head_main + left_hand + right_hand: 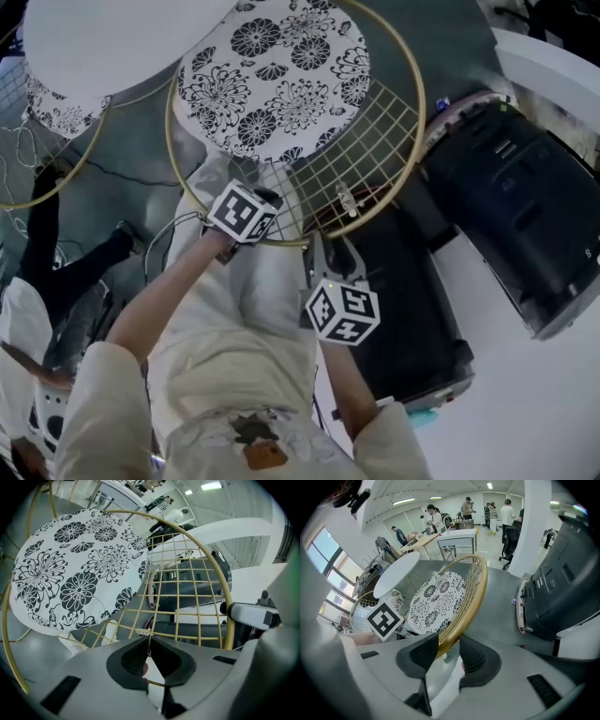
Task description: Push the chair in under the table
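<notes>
left hand-held gripper (149,640) — pinches chair wire (179,635); right hand-held gripper (450,638) — clamps rim (476,595); table (112,47) cut off

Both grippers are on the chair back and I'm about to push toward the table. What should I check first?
1. Left gripper shut on a thin wire of the gold wire-grid backrest: ok.
2. Right gripper clamping the gold hoop rim: ok, the rim fills the gap between its pads.
3. White round tabletop ahead of the chair: ok, just beyond the black-and-white floral round seat cushion, slightly left.
4. Seat under the tabletop: not ok, cushion mostly uncovered.
5. Chair legs and their path: cannot tell, hidden.
</notes>
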A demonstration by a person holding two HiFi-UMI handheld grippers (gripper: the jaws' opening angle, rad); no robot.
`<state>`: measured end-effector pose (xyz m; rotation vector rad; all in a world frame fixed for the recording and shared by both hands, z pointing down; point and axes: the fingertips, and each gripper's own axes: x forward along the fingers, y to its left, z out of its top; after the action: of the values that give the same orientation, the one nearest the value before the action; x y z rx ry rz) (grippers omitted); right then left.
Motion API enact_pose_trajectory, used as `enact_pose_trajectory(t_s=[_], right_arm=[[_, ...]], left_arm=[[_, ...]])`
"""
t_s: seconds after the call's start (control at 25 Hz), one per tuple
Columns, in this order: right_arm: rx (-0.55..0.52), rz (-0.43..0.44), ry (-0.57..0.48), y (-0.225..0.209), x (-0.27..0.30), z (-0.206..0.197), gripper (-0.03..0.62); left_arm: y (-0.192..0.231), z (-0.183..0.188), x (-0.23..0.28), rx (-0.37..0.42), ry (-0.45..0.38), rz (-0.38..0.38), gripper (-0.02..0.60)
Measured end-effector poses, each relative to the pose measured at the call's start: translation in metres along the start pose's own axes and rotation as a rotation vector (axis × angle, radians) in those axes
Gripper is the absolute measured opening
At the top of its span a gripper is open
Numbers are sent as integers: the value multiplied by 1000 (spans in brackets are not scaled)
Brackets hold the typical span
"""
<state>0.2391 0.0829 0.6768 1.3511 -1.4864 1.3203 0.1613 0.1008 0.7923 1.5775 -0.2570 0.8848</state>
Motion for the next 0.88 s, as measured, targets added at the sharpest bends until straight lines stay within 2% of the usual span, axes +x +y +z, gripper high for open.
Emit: enact_pose_trajectory(t_s=[0.4, 0.6, 0.72, 0.8, 0.88], right_arm=[[-26, 26, -101, -5, 3, -3, 137], [-22, 34, -92, -8, 4, -6, 137], [-5, 28, -90, -12, 6, -7, 138], [6, 25, -102, -12, 6, -6, 138], [14, 20, -107, -14, 6, -7, 138]], left_arm=[[1, 2, 6, 69, -51, 45, 17], [0, 1, 5, 87, -39, 57, 17], [14, 18, -12, 57, -119, 99, 8], [19, 37, -29, 7, -184, 67, 9], [16, 48, -39, -19, -209, 34, 8]])
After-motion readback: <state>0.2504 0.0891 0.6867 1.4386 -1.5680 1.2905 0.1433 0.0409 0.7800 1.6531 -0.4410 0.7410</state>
